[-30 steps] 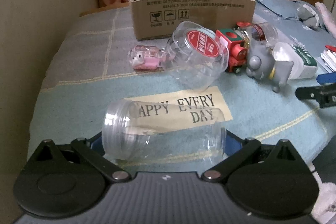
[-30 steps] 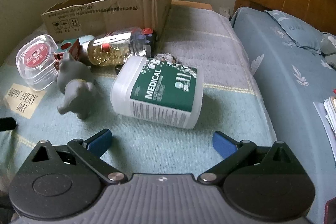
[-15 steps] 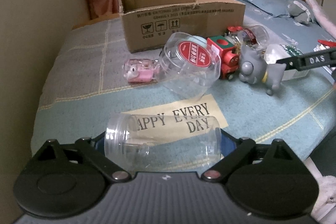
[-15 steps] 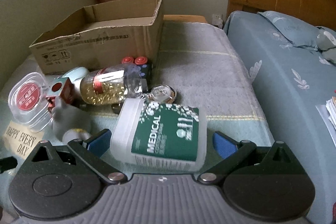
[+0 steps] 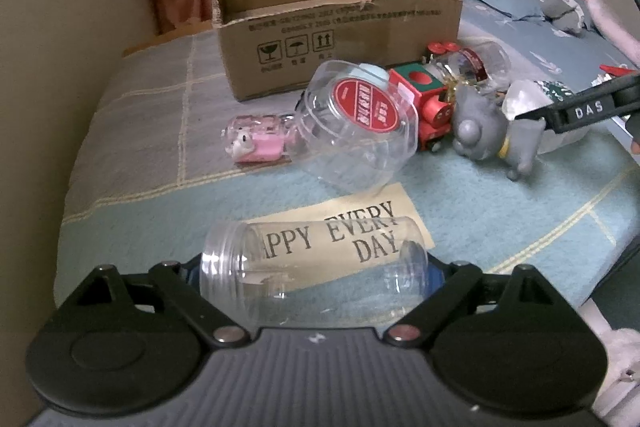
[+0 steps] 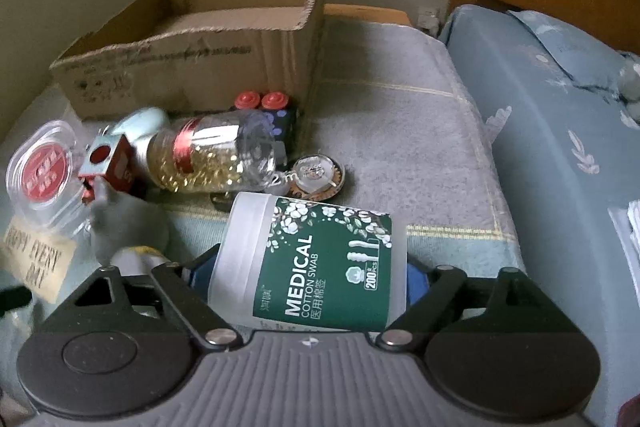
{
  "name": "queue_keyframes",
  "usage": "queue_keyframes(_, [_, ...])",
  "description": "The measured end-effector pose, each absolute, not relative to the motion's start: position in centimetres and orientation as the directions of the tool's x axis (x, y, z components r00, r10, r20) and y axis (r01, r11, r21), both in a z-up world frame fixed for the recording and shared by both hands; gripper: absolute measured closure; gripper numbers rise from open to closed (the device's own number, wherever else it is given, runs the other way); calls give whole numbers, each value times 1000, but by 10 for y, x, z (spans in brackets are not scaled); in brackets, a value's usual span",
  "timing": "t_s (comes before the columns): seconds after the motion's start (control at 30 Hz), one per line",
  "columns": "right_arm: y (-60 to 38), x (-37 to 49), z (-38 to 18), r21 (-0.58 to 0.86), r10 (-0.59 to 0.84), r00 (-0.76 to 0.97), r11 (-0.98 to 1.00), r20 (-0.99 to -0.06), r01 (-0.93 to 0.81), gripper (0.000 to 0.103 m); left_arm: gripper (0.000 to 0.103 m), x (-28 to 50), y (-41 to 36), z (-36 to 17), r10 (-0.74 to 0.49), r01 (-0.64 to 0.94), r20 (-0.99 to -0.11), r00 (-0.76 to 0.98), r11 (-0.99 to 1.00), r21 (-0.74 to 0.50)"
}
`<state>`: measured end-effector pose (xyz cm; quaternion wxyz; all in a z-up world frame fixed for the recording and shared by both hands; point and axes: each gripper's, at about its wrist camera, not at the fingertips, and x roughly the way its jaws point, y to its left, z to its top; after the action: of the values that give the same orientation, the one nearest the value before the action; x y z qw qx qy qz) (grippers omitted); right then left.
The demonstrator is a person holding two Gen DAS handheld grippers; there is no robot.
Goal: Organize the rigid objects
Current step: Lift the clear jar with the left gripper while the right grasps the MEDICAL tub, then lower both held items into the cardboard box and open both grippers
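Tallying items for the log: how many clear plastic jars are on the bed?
3: an empty jar between the closing jaws of the left gripper, a red-lidded jar near the box, a bead-filled jar by the toy train. Others may be hidden.

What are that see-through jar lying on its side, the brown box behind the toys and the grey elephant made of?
The jar looks like clear, glossy plastic: the printed words show through it, and its mouth is threaded. The box is plain matte corrugated cardboard with a torn top edge and printed handling symbols. The elephant has a smooth, dull grey surface, probably moulded plastic or rubber; the pictures leave that open.
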<state>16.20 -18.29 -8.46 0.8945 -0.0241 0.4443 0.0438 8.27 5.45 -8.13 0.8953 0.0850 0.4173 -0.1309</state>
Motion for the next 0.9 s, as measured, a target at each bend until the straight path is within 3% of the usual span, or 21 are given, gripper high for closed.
queue_keyframes(0.57, [-195,160,-34,2,128,641,981,-757,-193,14,11,113,59,-31,-173,306,-746,643,951,42])
queue_keyframes(0.9, [-186,189,8,57,248,668,954,-702,-294,14,11,191,34,29,-220,352,-701,679,935,48])
